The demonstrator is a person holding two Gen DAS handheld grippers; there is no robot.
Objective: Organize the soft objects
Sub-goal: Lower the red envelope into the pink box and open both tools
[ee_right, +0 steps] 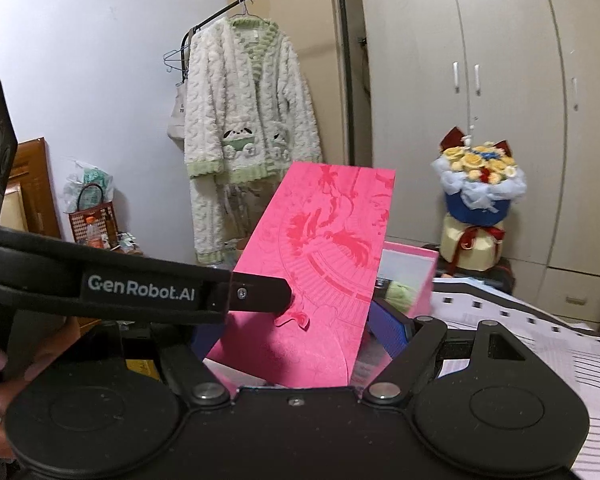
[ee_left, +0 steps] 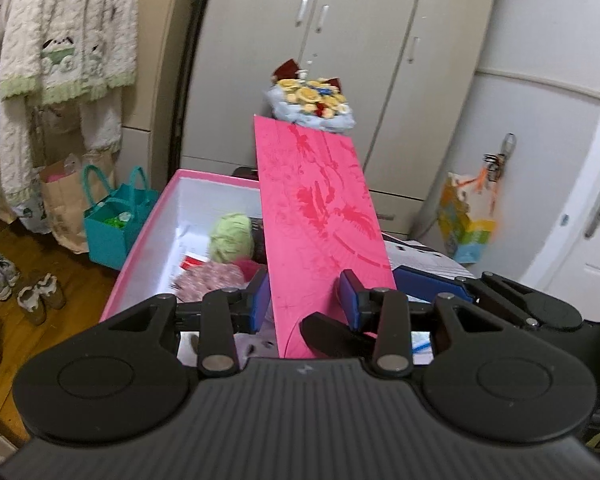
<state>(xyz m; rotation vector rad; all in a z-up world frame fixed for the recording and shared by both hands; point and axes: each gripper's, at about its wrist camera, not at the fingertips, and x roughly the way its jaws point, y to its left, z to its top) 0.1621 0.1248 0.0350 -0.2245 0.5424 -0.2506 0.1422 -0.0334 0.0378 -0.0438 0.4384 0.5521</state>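
A pink box lid (ee_left: 320,216) with a red embossed pattern is held tilted up over an open pink box (ee_left: 148,224) with a white inside. My left gripper (ee_left: 306,296) has its blue pads on both sides of the lid's near edge and is shut on it. In the right wrist view my right gripper (ee_right: 292,332) also grips the same lid (ee_right: 324,256) near its lower edge. Inside the box lie a green yarn ball (ee_left: 230,236) and a pink patterned fabric piece (ee_left: 212,276). The left gripper's body (ee_right: 140,288) crosses the right wrist view.
A fluffy white-green robe (ee_right: 244,120) hangs on a rack. A flower bouquet (ee_right: 478,184) stands by the beige wardrobe (ee_right: 480,60). A teal bag (ee_left: 116,220), a paper bag (ee_left: 64,200) and shoes (ee_left: 20,288) sit on the wooden floor. A patterned bedsheet (ee_right: 540,340) lies at the right.
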